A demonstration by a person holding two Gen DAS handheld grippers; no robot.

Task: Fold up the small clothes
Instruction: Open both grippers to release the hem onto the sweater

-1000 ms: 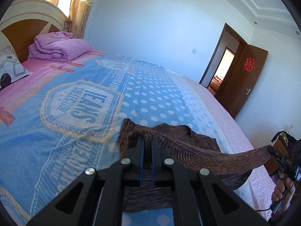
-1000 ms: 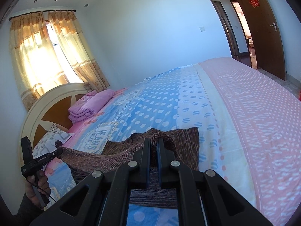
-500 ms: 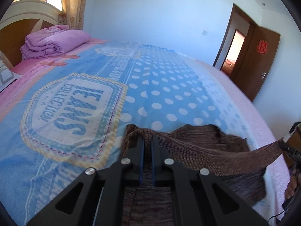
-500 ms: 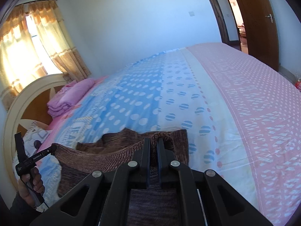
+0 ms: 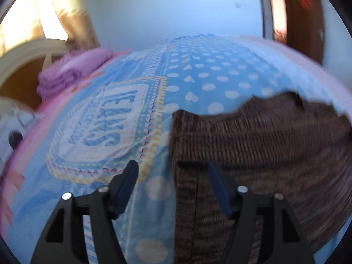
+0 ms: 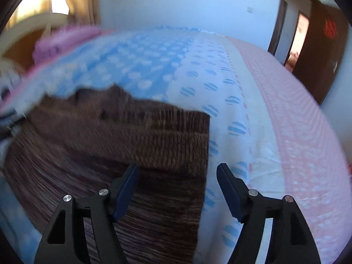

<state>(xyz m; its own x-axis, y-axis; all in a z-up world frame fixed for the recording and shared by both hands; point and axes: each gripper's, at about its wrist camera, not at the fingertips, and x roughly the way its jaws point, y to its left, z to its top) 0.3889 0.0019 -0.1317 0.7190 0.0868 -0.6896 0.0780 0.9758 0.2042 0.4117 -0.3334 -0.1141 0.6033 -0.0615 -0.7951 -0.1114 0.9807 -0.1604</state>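
A brown knitted garment [image 5: 253, 145] lies folded over on the bed, its upper layer resting on the lower one. In the left wrist view my left gripper [image 5: 172, 171] is open and empty, straddling the garment's left edge. In the right wrist view the garment [image 6: 136, 145] fills the lower left, and my right gripper [image 6: 178, 173] is open and empty over its right edge. Both views are blurred by motion.
The bed has a blue polka-dot and pink bedspread [image 5: 209, 72] with a printed emblem [image 5: 105, 129]. A folded purple quilt [image 5: 72, 74] lies by the headboard [image 5: 24, 52]. A brown door [image 6: 323, 44] stands open at the right.
Both grippers were shut on the garment's edge and held it up. They carried it forward, laid it down folded and opened, letting it go.
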